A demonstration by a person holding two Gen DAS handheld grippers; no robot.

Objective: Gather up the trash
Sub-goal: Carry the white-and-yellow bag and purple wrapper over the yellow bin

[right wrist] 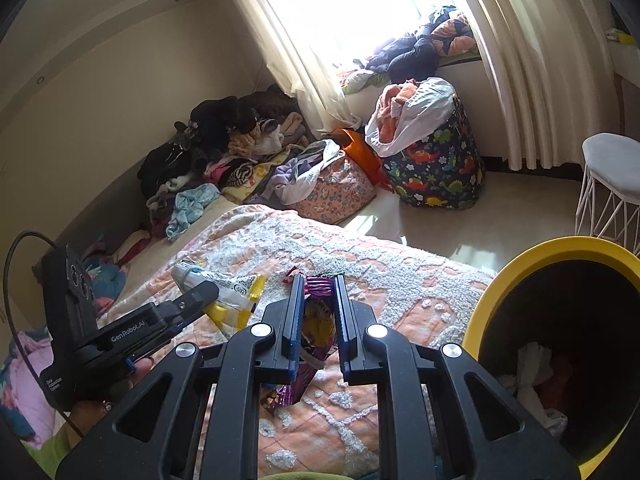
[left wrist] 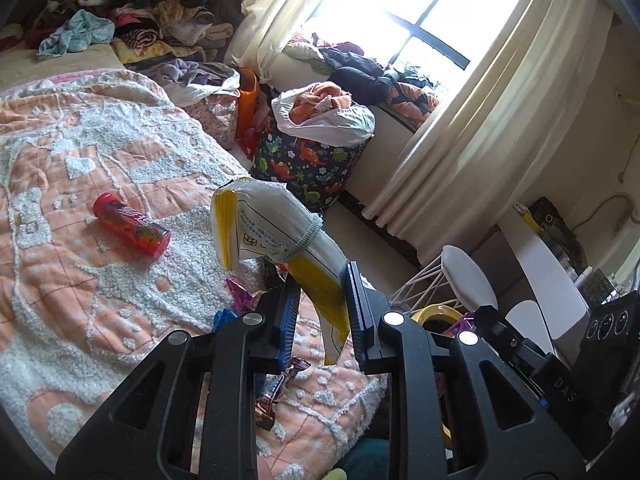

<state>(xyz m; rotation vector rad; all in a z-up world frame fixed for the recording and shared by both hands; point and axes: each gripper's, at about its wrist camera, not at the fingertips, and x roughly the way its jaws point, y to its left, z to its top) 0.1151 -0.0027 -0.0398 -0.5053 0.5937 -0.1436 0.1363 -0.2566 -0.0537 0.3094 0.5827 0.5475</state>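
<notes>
L gripper (left wrist: 320,304) is clamping a yellow/white bag (left wrist: 276,232), R gripper (right wrist: 316,320) is pinching a purple wrapper (right wrist: 316,320) over the bed (right wrist: 400,280), next to the bin (right wrist: 560,248).

Above an orange-and-white bedspread (right wrist: 360,264), the right gripper (right wrist: 317,312) clamps a purple snack wrapper (right wrist: 316,320), lifted clear of the cover. To its left the left gripper (right wrist: 200,294) holds a yellow-and-white packet (right wrist: 236,300). A yellow-rimmed bin (right wrist: 492,300) stands just off the bedspread's right edge.
</notes>
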